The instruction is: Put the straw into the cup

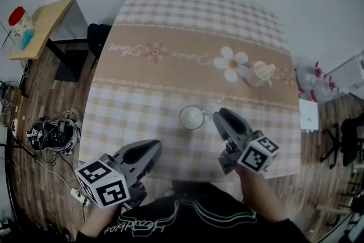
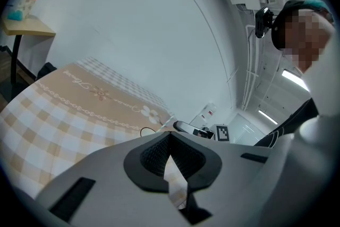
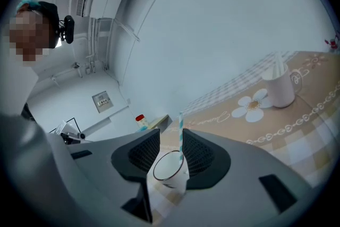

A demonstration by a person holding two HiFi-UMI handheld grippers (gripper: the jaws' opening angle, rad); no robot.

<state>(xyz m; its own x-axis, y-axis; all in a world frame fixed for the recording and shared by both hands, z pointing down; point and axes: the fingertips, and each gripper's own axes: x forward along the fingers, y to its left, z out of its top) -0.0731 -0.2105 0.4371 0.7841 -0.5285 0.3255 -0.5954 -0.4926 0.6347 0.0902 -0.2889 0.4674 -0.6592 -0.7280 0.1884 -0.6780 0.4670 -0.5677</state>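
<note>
Dining table (image 1: pixel 187 54) under a beige-and-white checked cloth with a daisy print, standing on a wood-plank floor (image 1: pixel 40 179); a small wooden side table (image 1: pixel 42 25) stands well apart at far left, carrying a red-capped bottle (image 1: pixel 18 17). Left gripper (image 1: pixel 154 148), held over the near edge of the table, has its jaw tips drawn together with nothing between them, as the left gripper view (image 2: pixel 170 138) confirms. Right gripper (image 1: pixel 219 116) has its jaws spread apart, gripping nothing; its own view (image 3: pixel 171 135) shows the cup through the gap. White mug (image 1: pixel 263 72) beside the daisy holds spare straws. Clear cup (image 1: pixel 191 118) stands upright on the near half of the cloth, just beside the right gripper's tips. Blue-and-white striped straw (image 3: pixel 181 138) stands inside the cup, leaning on its rim toward the right gripper.
</note>
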